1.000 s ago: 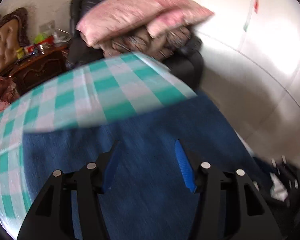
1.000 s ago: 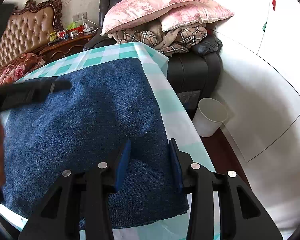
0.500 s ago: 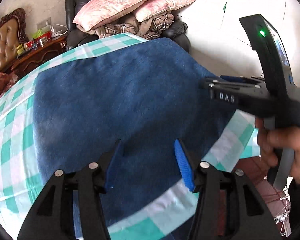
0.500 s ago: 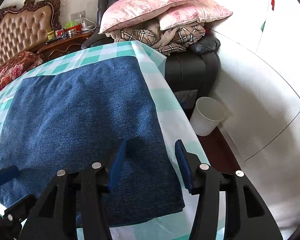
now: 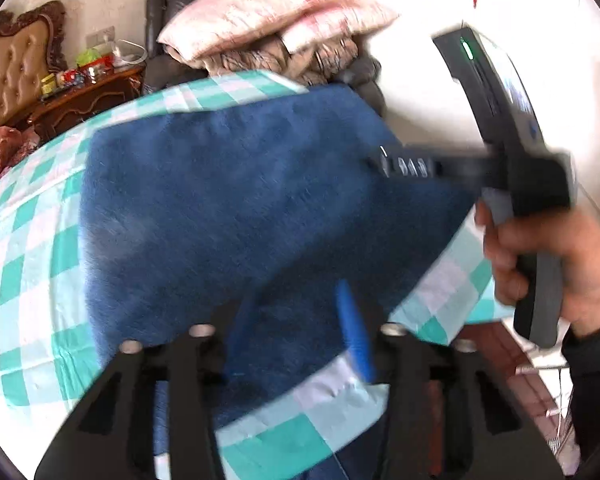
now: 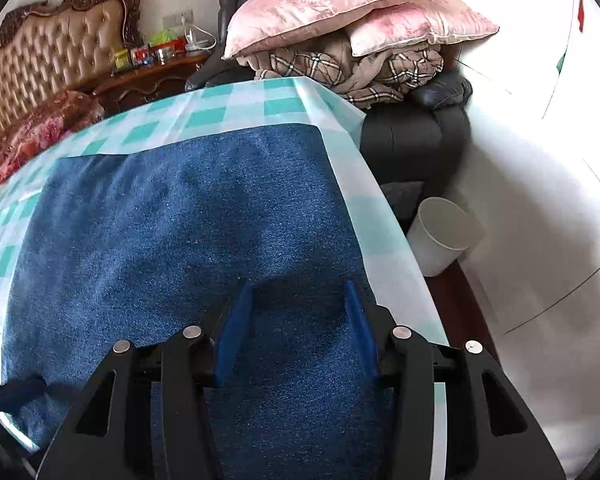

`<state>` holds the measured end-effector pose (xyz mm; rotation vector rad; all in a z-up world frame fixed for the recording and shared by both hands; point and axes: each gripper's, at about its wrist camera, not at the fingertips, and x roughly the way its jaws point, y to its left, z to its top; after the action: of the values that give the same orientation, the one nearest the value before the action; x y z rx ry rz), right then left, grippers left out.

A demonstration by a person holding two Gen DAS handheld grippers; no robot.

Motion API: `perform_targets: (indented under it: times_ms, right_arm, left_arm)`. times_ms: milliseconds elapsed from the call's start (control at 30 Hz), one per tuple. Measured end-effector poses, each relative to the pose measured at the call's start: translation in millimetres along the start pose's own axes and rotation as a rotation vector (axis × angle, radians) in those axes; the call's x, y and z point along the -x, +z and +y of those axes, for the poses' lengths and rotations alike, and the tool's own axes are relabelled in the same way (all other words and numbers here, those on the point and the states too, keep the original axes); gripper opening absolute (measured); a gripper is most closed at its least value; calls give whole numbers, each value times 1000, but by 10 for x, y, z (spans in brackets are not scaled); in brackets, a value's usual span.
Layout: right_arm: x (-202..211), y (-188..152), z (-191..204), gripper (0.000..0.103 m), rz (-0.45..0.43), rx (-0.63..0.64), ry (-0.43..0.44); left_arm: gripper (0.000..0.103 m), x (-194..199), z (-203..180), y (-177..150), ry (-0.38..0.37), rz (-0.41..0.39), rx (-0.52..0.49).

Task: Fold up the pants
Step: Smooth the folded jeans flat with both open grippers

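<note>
1. The tabletop (image 6: 284,106), under a teal-and-white checked cloth, fills the middle of both views and runs to the left edge of each frame.
2. The pants (image 6: 188,232), blue denim folded into a broad rectangle, lie flat on that cloth in the centre of both views; in the right wrist view their right edge sits just inside the cloth's right border.
3. Two pink pillows (image 6: 340,8) are stacked on a plaid blanket on a dark armchair (image 6: 416,140), at the top centre of the right wrist view.
4. A white bin (image 6: 446,234) stands on the floor at centre right.
5. The right claw (image 6: 296,320), bottom centre of its view, is closing with denim lying under the gap; the blue pads do not press on it.
6. The left claw (image 5: 296,320), blurred at the bottom centre of its view, is closing over the near edge of the pants; whether the pads pinch cloth I cannot tell.
7. A hand (image 5: 560,264) at the right edge of the left wrist view holds the right claw's handle.
</note>
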<state>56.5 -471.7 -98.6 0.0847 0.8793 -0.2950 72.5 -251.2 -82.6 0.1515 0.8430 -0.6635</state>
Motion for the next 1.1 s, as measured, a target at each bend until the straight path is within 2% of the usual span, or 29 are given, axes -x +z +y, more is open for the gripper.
perform_targets:
  times_ms: [100, 200, 333, 433, 467, 567, 667, 733, 867, 933, 1033, 1100]
  right_arm:
    - [-13, -28, 38, 45, -6, 9, -18]
    - [-22, -35, 39, 45, -6, 5, -15]
    - [-27, -18, 31, 45, -1, 6, -7]
    - [-33, -8, 23, 45, 1, 8, -5]
    - [-36, -7, 22, 45, 3, 6, -3]
    - [-34, -7, 9, 45, 2, 4, -1]
    - [-39, -6, 11, 46, -2, 2, -5]
    - [-38, -6, 14, 46, -3, 2, -8]
    - [-34, -16, 5, 46, -3, -1, -1]
    - [-35, -12, 6, 46, -3, -4, 0]
    - [-34, -13, 17, 46, -6, -2, -7]
    - [-37, -13, 21, 46, -6, 0, -9]
  left_arm:
    - [25, 22, 92, 221, 14, -40, 9]
    - [25, -123, 73, 542, 11, -68, -48]
    - [25, -519, 23, 936, -57, -46, -90]
    - [25, -839, -14, 1148, -32, 20, -147]
    - [25, -988, 21, 1210, 3, 57, -153]
    - [26, -1108, 193, 1339, 16, 52, -110]
    - [27, -1135, 297, 1402, 75, 37, -96]
    - [30, -1179, 389, 1421, 54, 45, -60]
    - [31, -1040, 427, 1404, 63, 26, -14]
    - [31, -944, 382, 1314, 55, 33, -8]
    - [31, -911, 284, 1107, 33, 87, -13]
    - [33, -880, 199, 976, 67, 94, -55]
